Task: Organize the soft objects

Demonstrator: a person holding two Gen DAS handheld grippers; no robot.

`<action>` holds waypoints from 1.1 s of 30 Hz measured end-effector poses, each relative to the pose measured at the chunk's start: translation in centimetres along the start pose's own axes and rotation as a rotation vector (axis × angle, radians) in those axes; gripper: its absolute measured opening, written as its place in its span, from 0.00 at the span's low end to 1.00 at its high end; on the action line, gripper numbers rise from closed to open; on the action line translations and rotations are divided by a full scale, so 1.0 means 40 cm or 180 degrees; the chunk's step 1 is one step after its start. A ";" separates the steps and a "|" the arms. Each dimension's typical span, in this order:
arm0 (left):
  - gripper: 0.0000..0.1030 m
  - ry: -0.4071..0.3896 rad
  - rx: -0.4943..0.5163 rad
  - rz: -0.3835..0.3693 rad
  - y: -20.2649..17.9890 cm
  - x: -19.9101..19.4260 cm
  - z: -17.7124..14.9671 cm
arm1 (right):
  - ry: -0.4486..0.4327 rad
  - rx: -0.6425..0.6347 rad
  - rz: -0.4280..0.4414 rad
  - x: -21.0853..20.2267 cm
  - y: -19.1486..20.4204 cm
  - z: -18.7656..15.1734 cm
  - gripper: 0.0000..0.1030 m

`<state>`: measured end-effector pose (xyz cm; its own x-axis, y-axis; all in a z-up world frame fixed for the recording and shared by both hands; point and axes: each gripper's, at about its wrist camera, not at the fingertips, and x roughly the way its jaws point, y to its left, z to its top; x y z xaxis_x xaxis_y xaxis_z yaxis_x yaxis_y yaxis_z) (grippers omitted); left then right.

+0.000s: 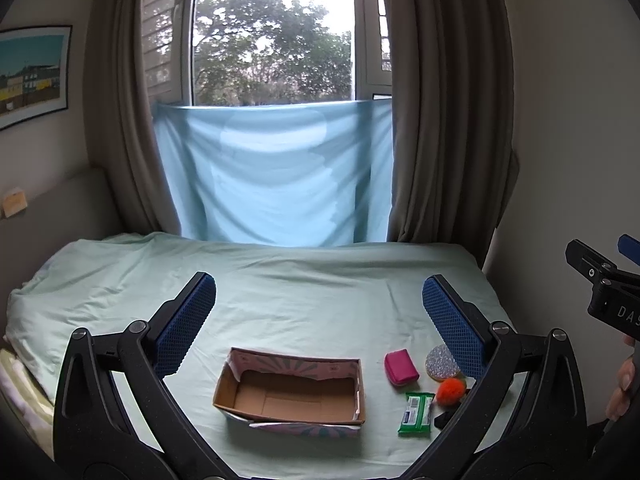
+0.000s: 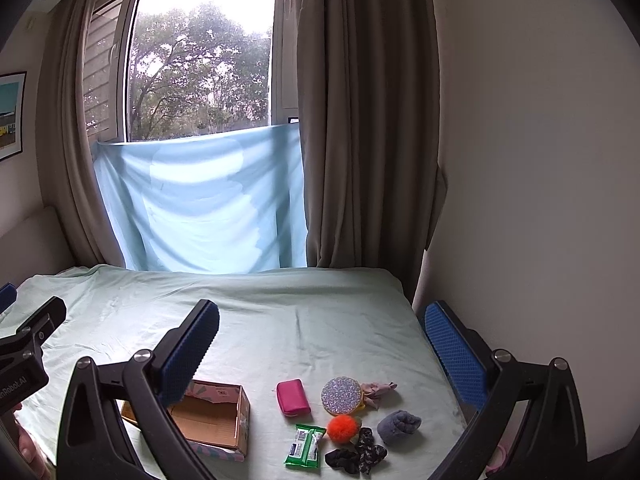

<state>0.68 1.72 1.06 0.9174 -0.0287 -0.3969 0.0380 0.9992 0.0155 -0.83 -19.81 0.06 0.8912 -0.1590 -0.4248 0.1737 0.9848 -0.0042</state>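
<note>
An open cardboard box [image 1: 290,394] [image 2: 216,420] lies on the bed, with nothing in it. To its right lie a pink pouch [image 1: 401,367] [image 2: 293,397], a glittery round disc [image 1: 442,362] [image 2: 341,395], an orange pom-pom [image 1: 451,391] [image 2: 341,428], a green wipes pack [image 1: 416,414] [image 2: 305,446], black scrunchies [image 2: 358,454], a grey rolled sock [image 2: 399,425] and a pinkish cloth scrap [image 2: 376,390]. My left gripper [image 1: 320,312] is open and empty above the box. My right gripper [image 2: 320,336] is open and empty above the items.
The bed has a pale green sheet [image 1: 300,292]. A wall runs along its right edge [image 2: 520,200]. Curtains [image 1: 440,120] and a blue cloth [image 1: 280,176] hang below the window at the far end.
</note>
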 end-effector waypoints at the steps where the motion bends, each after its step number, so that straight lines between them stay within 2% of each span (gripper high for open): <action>1: 1.00 0.0000 -0.0003 -0.0003 0.000 -0.001 -0.001 | 0.0001 0.0000 0.0007 0.002 -0.002 0.000 1.00; 22: 1.00 0.0071 -0.0016 -0.0053 -0.007 0.030 0.006 | 0.0048 -0.0031 0.0015 0.017 0.005 0.009 1.00; 28: 1.00 0.0263 0.0120 -0.0169 -0.032 0.084 -0.004 | 0.0112 0.0033 -0.0041 0.035 -0.005 -0.015 1.00; 33: 1.00 0.0525 0.0296 -0.0397 -0.069 0.151 -0.070 | 0.0307 0.0124 -0.0205 0.074 -0.036 -0.090 1.00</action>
<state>5.01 -1.13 -3.94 0.8264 -0.1390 -0.5457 0.1904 0.9809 0.0385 0.06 -21.45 -4.45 0.8335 -0.2127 -0.5100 0.2473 0.9689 0.0001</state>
